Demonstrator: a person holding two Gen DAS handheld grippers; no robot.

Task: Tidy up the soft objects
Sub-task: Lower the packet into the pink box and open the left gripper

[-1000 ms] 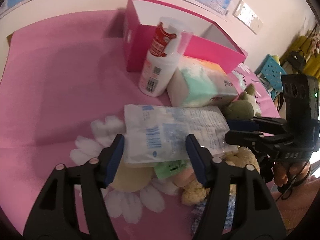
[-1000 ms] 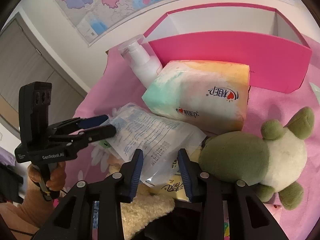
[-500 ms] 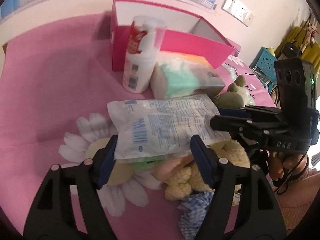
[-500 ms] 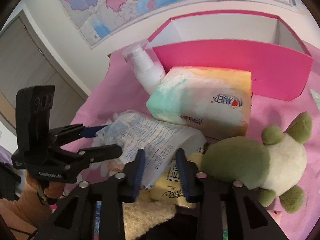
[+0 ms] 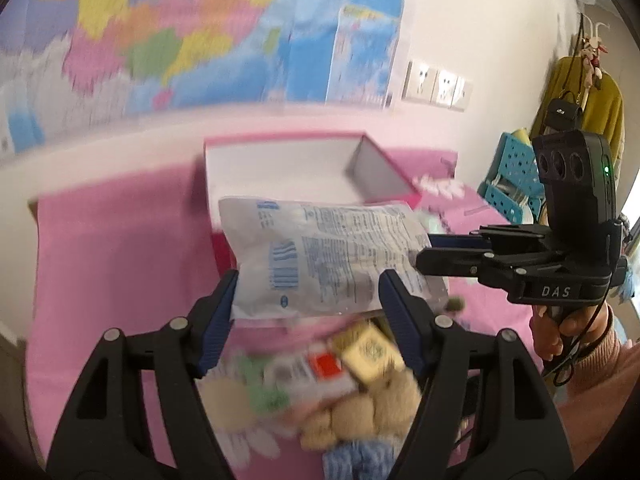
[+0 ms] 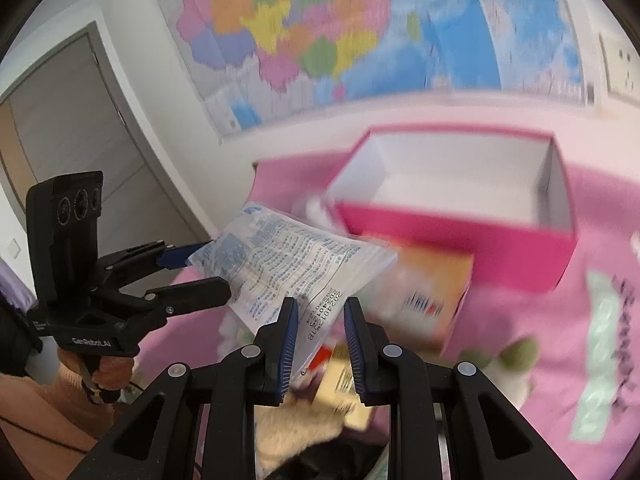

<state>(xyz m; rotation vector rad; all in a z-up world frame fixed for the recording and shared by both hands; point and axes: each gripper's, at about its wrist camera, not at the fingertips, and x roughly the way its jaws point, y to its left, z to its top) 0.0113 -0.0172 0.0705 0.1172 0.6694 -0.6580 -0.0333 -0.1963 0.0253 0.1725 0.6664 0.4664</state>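
Clear plastic printed pouch point(image 5: 328, 256) is hanging in the air between both claws, lifted off the pile and sitting in front of the pink box. Left claw point(image 5: 308, 292) is clamping the pouch's near end, blue pads pressing on either side of it. Right claw point(image 6: 318, 320) is closing on the pouch's other corner, the film caught between its narrow pads; in the left wrist view the right claw point(image 5: 424, 250) is reaching in from the right side, a hand point(image 5: 568, 328) in a pink sleeve gripping its handle. Below the pouch a blurred pile is lying on the pink tabletop point(image 5: 120, 248): a beige plush toy point(image 5: 360, 412), a yellow packet point(image 5: 370, 352), a red-and-white pack point(image 5: 320, 368), blue checked cloth point(image 5: 356, 460). Tissue pack point(image 6: 424, 292) is resting against the box front, green plush point(image 6: 516, 356) beside it. Farther back the open pink box point(image 6: 460, 236) is showing a white inside. Map point(image 6: 320, 20) is covering the wall behind, door point(image 6: 72, 120) at left.
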